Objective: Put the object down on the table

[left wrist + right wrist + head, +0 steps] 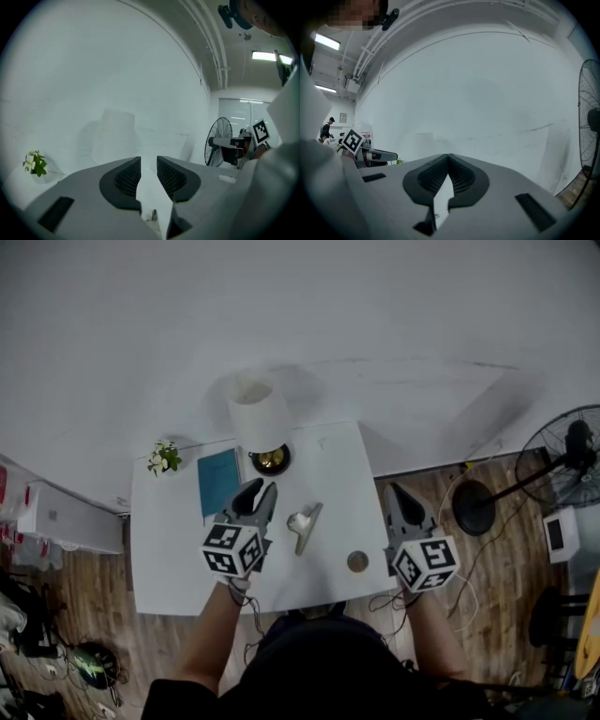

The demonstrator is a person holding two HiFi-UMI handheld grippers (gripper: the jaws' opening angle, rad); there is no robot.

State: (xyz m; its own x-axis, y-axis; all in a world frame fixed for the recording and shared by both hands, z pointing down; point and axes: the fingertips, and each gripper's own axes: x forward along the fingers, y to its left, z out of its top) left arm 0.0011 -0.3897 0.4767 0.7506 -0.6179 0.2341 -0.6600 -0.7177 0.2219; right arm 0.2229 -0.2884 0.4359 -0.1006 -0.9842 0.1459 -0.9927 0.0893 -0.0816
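Grey left hand-held gripper (262, 487), ribbed pads (129, 178) apart, smooth white table (339, 486)

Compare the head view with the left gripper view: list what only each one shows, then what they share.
Only the head view: the teal book and the brown disc on the white table, and the wooden floor. Only the left gripper view: a lit ceiling light, and the left gripper head-on, its jaws apart with nothing between them. Both: the small plant, the white lampshade, the standing fan and the right gripper, of which the left gripper view catches only the marker cube.
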